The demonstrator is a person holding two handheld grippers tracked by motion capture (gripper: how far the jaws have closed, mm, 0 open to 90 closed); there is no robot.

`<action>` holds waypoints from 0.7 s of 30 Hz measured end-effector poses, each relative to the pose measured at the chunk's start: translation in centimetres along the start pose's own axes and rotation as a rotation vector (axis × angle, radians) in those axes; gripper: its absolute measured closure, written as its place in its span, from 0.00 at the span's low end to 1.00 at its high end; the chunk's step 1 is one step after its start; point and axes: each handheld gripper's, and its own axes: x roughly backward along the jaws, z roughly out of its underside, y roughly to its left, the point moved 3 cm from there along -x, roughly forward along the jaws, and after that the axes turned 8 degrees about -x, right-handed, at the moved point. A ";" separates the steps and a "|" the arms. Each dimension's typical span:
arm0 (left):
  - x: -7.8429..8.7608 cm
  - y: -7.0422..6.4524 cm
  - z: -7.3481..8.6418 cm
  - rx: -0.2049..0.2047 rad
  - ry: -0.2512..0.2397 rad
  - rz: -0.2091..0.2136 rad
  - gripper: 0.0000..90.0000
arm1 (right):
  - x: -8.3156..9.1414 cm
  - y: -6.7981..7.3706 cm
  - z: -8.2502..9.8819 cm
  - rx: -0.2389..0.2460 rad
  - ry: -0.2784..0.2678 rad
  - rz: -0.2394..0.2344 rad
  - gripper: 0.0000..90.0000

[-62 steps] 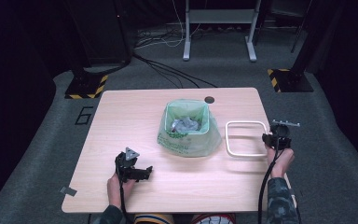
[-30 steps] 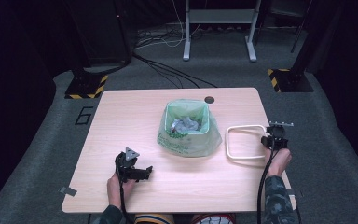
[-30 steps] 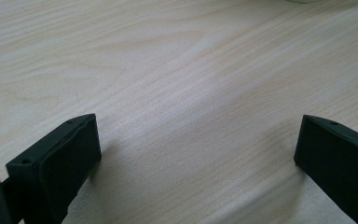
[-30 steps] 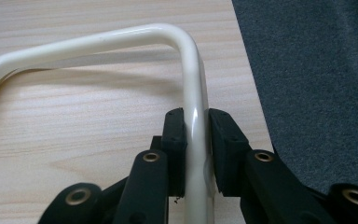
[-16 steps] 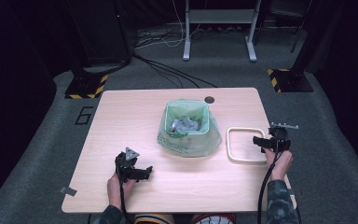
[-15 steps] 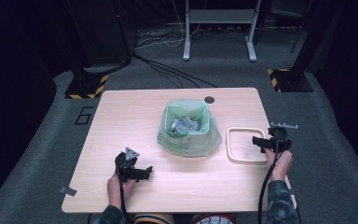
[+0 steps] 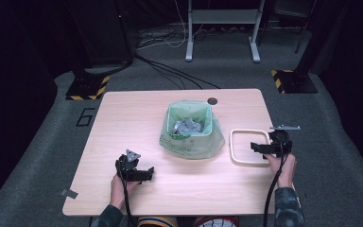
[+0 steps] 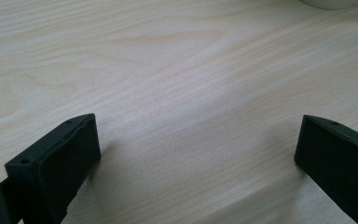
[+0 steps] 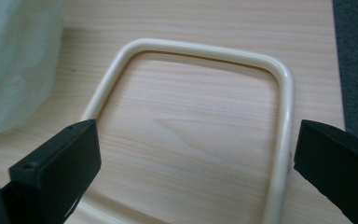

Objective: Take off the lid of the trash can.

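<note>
Trouble is likely if the cream ring, left lying between the wide-open right hand-held gripper jaws, gets bumped into the green bag; the left hand-held gripper is held wide too.

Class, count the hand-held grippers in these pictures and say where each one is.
2. The left hand-held gripper rests on the table near its front left, jaws open. The right hand-held gripper is at the cream square ring near the right edge, jaws open.

Black claws with trailing black cables; camouflage-patterned sleeve on the right arm.
</note>
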 end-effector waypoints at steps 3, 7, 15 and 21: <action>0.1 0.0 -0.1 -0.007 0.021 0.006 0.00 | 0.5 0.7 -0.1 0.006 -0.016 -0.025 0.02; 0.5 0.4 -0.6 0.025 0.022 0.028 0.00 | 1.0 1.3 -0.2 0.029 -0.022 -0.039 0.03; 1.7 0.9 -2.7 0.030 -0.004 0.053 0.00 | 1.5 2.2 -0.8 0.036 -0.036 -0.072 0.06; 2.4 1.3 -4.2 0.019 -0.021 0.059 0.00 | 1.4 3.3 -1.2 0.049 -0.031 -0.080 0.07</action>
